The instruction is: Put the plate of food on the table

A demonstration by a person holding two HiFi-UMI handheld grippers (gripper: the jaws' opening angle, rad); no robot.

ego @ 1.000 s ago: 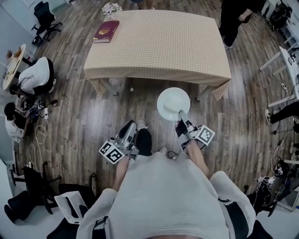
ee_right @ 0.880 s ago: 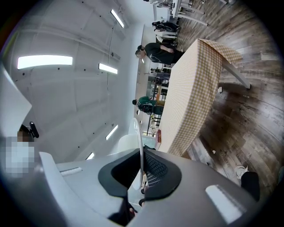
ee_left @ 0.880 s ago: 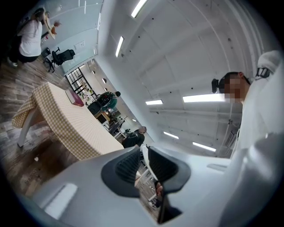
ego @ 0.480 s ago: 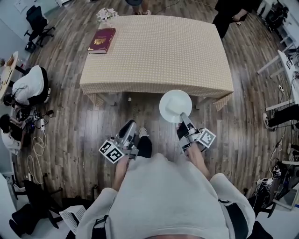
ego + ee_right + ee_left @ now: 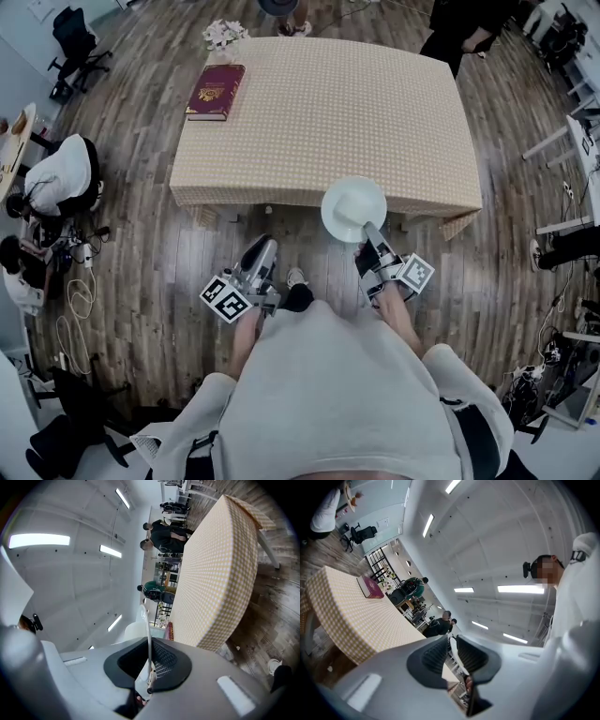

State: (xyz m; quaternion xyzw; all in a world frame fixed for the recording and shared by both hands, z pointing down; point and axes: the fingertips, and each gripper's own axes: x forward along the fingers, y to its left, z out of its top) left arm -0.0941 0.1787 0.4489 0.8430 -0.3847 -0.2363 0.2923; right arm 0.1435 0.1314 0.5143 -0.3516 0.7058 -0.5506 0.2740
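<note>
A round white plate [image 5: 353, 208] hangs level at the near edge of the table [image 5: 328, 103], which wears a beige checked cloth. I see no food on the plate. My right gripper [image 5: 367, 230] is shut on its near rim. In the right gripper view the thin white rim [image 5: 149, 630] stands edge-on between the dark pads [image 5: 164, 660] of the right gripper [image 5: 150, 665], with the table [image 5: 215, 573] ahead. My left gripper [image 5: 262, 251] is lower left of the plate, over the floor, holding nothing. In its own view the left gripper [image 5: 452, 656] has its jaws drawn together.
A dark red book [image 5: 216, 91] lies at the table's far left corner, with a bunch of flowers [image 5: 223, 33] on the floor beyond it. People stand at the far side and sit at the left. Desks and cables line the right side of the wooden floor.
The person has stepped toward the table. The plate, held the same way, has gone from over the floor to the table's near edge. The left gripper came along.
</note>
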